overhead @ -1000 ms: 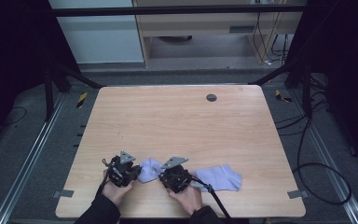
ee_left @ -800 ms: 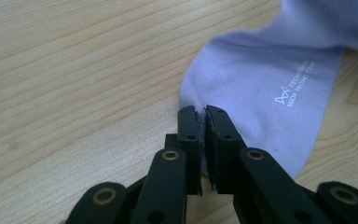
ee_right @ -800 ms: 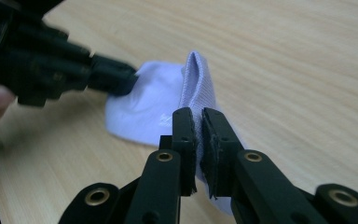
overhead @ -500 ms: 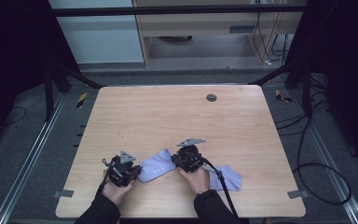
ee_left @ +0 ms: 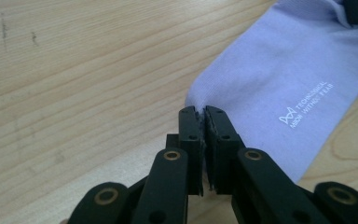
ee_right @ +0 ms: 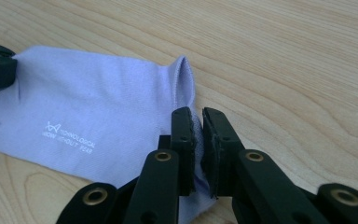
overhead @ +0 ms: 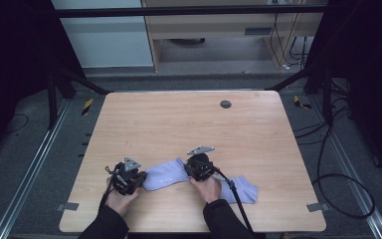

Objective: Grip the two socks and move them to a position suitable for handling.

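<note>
Grippers both clamped on the lavender sock at the table's near edge, left gripper on one end, right gripper on its cuff corner; I'd judge pulling evenly apart, low and level, spreads it flat.

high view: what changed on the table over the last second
The right claw, shut on the pale lilac fabric sock, slid to the right and a little up the light wooden table, pulling the sock out longer between the two claws. It now lies over part of the second lilac sock on the right. The left claw kept its place, clamped on the sock's other end. Nothing was let go.
</note>
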Motion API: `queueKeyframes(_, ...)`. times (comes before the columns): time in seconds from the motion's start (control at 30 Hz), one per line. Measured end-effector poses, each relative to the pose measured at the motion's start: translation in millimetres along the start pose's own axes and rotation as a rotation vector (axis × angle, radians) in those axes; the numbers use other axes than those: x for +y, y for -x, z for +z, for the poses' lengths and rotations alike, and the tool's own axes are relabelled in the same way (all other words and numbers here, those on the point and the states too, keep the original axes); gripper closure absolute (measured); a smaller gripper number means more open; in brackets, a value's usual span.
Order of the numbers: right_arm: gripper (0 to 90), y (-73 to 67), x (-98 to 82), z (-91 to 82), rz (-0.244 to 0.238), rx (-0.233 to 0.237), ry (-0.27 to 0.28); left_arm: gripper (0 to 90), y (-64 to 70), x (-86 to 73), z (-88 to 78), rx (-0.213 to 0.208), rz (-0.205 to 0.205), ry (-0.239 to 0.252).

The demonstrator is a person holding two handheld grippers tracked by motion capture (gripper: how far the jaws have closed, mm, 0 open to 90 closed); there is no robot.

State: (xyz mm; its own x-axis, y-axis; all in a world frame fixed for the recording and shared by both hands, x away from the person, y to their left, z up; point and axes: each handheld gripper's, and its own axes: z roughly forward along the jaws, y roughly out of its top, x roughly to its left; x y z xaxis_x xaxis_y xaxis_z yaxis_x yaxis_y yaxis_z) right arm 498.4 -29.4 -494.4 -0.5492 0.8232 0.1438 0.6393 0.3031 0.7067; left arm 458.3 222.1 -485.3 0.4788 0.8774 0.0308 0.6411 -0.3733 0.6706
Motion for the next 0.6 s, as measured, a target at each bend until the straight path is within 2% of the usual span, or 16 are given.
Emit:
queueKeyframes(0.17, 75.9, -1.0, 0.3, 1.3, -0.012, -0.035, 0.012, 83.6, -0.9, 0.3, 3.1, 0.038, 0.016, 0.001)
queueKeyframes(0.3, 71.0, 1.8, 2.5, -7.3, -0.004, -0.050, 0.038, 73.3, -2.6, -0.5, 2.3, 0.065, 0.019, 0.020)
queueKeyframes(0.43, 65.1, 9.0, 3.3, -23.7, 0.009, -0.037, 0.066, 65.8, -3.4, 1.5, -6.1, 0.059, 0.004, 0.068)
queueKeyframes(0.6, 55.9, 23.0, 0.7, -48.7, 0.024, 0.006, 0.072, 59.3, 0.6, 5.8, -22.8, 0.020, -0.022, 0.134)
